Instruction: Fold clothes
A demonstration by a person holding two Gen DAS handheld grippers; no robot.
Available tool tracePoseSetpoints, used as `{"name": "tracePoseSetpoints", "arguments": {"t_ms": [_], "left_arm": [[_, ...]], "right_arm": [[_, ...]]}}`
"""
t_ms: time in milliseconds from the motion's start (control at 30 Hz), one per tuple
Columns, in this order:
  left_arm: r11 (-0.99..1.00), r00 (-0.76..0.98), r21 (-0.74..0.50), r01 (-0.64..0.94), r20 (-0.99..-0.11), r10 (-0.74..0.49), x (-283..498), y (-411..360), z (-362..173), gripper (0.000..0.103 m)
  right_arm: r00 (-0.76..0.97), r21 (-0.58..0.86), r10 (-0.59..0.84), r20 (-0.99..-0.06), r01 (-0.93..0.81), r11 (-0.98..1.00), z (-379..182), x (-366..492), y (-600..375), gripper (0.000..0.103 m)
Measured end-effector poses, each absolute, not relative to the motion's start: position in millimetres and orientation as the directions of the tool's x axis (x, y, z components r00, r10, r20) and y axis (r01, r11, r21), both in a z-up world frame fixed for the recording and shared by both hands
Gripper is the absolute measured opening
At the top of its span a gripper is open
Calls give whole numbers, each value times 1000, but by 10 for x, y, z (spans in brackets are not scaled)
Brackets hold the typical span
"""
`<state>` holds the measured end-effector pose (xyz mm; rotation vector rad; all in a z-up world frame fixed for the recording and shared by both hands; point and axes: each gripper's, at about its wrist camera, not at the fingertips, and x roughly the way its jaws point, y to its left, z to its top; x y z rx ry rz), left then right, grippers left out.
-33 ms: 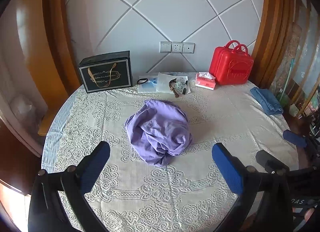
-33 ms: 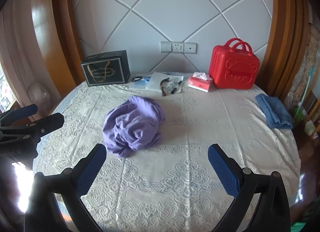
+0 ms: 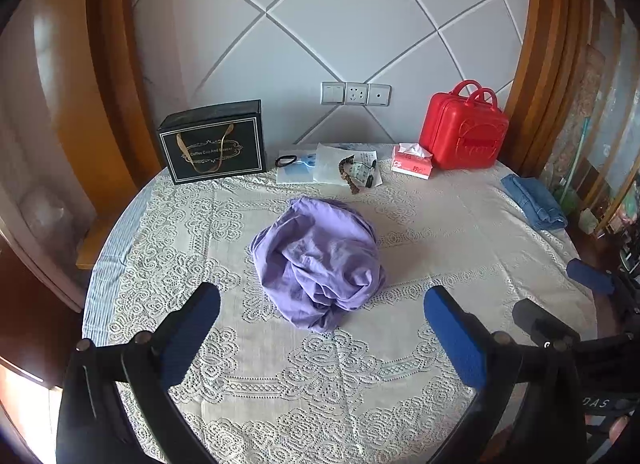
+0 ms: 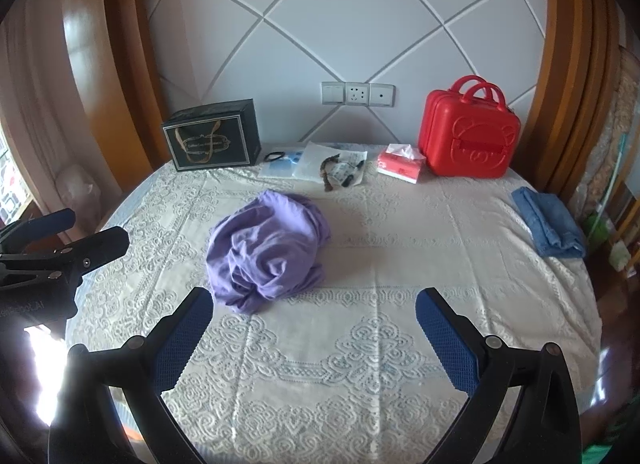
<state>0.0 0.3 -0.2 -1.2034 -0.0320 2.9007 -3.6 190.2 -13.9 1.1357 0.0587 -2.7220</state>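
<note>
No change visible across paired frames; nothing to read from that for task.

Crumpled lilac cotton garment lay bunched mid-table on cream lace tablecloth. Folded blue denim piece sat at far right edge.

Left gripper hovered spread wide, empty, heap just ahead between fingers. Right gripper likewise gaped, empty; heap ahead, towards its left finger.

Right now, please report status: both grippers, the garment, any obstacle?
Left gripper open, empty. Right gripper open, empty. Purple garment crumpled mid-table, unfolded, untouched. Folded denim at the right edge, well clear.
</note>
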Motion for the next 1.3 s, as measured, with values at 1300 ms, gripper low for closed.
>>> {"name": "tracePoseSetpoints", "arguments": {"t_ms": [1300], "left_arm": [[-995, -612, -34, 96, -791, -32, -275, -140, -395, 103]], "right_arm": [[-652, 61, -185, -735, 207, -976, -345, -266, 1981, 103]]}}
